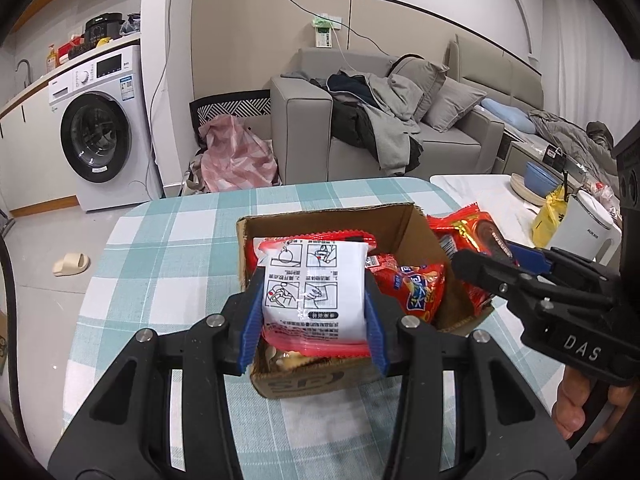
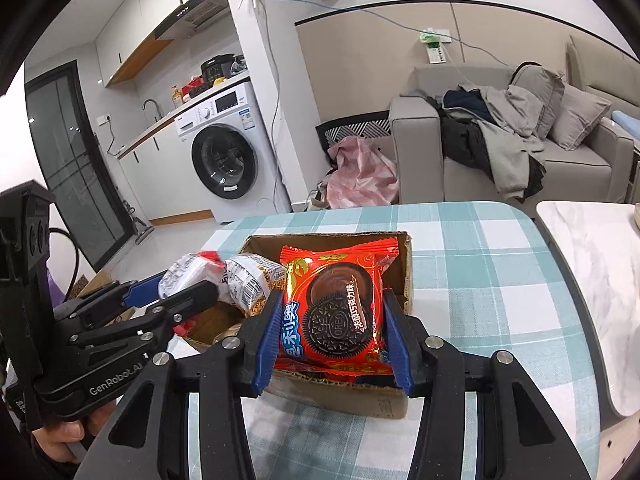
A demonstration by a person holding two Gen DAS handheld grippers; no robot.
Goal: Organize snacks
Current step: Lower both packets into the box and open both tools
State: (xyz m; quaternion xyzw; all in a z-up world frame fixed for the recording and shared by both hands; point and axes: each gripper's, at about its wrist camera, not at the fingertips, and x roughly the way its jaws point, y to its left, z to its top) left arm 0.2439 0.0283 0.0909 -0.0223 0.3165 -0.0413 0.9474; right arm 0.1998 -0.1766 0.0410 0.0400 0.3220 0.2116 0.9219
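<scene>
Where visible, checked tablecloth (image 1: 168, 240), sofa (image 1: 304, 120), perhaps tiled floor (image 1: 48, 240).

Hanging upright over an open cardboard box (image 1: 404, 220) of red packets: a white-backed snack pack (image 1: 316, 288) left, a red Oreo pack (image 2: 334, 312) right.

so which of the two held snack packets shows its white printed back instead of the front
The white-backed red snack packet in the left gripper, with black instruction drawings facing the camera. The right gripper holds the red Oreo cookie packet front side out.
</scene>
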